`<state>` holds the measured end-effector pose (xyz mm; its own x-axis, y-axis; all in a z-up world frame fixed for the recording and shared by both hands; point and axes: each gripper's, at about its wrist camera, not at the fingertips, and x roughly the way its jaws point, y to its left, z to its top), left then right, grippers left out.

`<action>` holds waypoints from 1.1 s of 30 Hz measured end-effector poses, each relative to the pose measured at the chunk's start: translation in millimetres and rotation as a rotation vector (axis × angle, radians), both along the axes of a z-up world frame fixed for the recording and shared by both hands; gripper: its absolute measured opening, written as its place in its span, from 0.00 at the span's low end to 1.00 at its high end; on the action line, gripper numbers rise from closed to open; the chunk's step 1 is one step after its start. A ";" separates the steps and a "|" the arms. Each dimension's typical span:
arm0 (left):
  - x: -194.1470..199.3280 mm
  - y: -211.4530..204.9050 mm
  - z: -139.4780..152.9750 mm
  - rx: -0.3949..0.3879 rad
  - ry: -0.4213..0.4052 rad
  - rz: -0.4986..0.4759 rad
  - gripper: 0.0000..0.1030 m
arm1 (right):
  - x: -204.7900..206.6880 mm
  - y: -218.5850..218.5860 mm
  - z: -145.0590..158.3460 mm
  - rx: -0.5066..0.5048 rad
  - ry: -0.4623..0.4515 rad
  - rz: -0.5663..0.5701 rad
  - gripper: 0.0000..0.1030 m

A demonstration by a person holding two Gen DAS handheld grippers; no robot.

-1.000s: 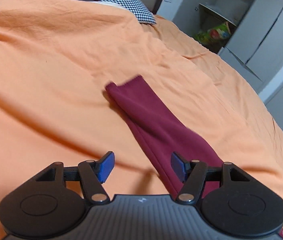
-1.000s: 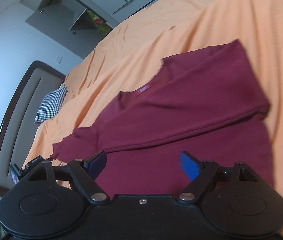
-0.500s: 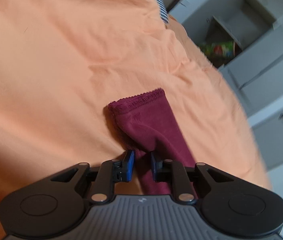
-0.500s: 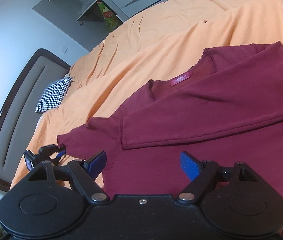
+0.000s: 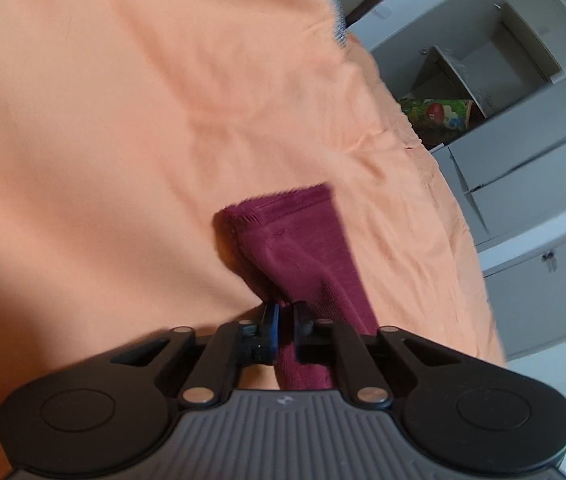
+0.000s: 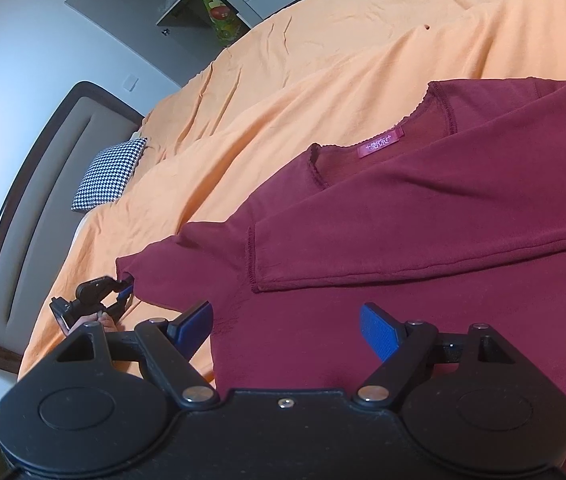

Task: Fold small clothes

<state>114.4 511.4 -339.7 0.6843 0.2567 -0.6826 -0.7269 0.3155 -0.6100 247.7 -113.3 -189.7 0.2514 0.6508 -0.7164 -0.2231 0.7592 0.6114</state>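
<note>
A maroon long-sleeved top (image 6: 463,280) lies flat on the orange bed cover (image 6: 323,60). One sleeve (image 6: 423,216) is folded across its chest. The other sleeve (image 5: 307,248) stretches out to the side, cuff away from me in the left wrist view. My left gripper (image 5: 286,314) is shut on that sleeve a short way behind the cuff; it also shows in the right wrist view, left gripper (image 6: 125,292), pinching the sleeve end. My right gripper (image 6: 287,322) hangs open over the top's body near the armpit, with nothing pressed between its fingers.
A checked pillow (image 6: 109,174) lies by the dark-framed headboard (image 6: 23,220). Grey cabinets (image 5: 523,168) with an open shelf holding a colourful toy (image 5: 439,112) stand beyond the bed's far edge. Orange cover (image 5: 103,120) spreads wide around the sleeve.
My left gripper came down over the outstretched sleeve and shut on it near the cuff. My right gripper slid across the top, jaws still wide.
</note>
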 end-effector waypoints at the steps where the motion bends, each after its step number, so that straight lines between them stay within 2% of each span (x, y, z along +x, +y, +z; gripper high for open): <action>1: 0.8 -9.4 17.8 0.084 0.020 -0.032 0.05 | 0.4 -0.3 -0.1 0.004 0.001 0.000 0.80; 3: 2.4 -34.1 55.9 0.252 0.040 -0.131 0.04 | 1.7 -0.5 -0.6 0.017 0.003 -0.001 0.80; 5: 8.9 -66.7 90.8 0.382 0.029 -0.238 0.04 | 3.1 -1.0 -0.4 0.034 0.003 -0.006 0.80; 8: 29.5 -128.6 124.1 0.494 -0.007 -0.417 0.04 | 6.2 -4.4 1.3 0.060 -0.002 -0.013 0.80; 11: 54.7 -207.3 136.8 0.557 -0.065 -0.619 0.04 | 9.5 -15.6 4.3 0.082 -0.008 -0.040 0.80; 14: 84.6 -297.5 133.0 0.629 -0.122 -0.847 0.04 | 12.2 -37.2 9.4 0.093 -0.020 -0.086 0.80; 16: 105.1 -355.8 115.3 0.660 -0.126 -1.003 0.04 | 13.8 -56.9 12.8 0.086 -0.032 -0.126 0.80; 18: 124.4 -411.1 79.1 0.738 -0.043 -1.151 0.05 | 16.5 -78.9 13.5 0.073 -0.040 -0.168 0.80; 20: 134.5 -451.7 44.0 0.813 0.080 -1.279 0.05 | 19.0 -99.5 10.7 0.055 -0.033 -0.206 0.81; 21: 131.5 -464.4 35.7 0.835 0.106 -1.314 0.05 | 20.7 -108.3 7.5 0.049 -0.021 -0.222 0.81; 24: 117.1 -467.8 36.9 0.800 0.093 -1.344 0.10 | 25.3 -121.1 -1.0 0.038 -0.008 -0.232 0.82; 26: 104.4 -462.5 44.1 0.798 0.082 -1.344 0.20 | 30.0 -117.8 -7.6 0.042 -0.014 -0.193 0.82; 29: 80.8 -451.7 62.8 0.783 0.074 -1.320 0.34 | 38.8 -101.2 -25.9 0.051 -0.012 -0.128 0.82; 30: 62.6 -447.0 75.2 0.777 0.077 -1.303 0.35 | 42.5 -94.2 -34.2 0.055 -0.002 -0.111 0.82; 33: 50.2 -420.9 84.1 0.770 0.113 -1.228 0.43 | 52.3 -76.6 -59.5 0.076 0.053 -0.100 0.81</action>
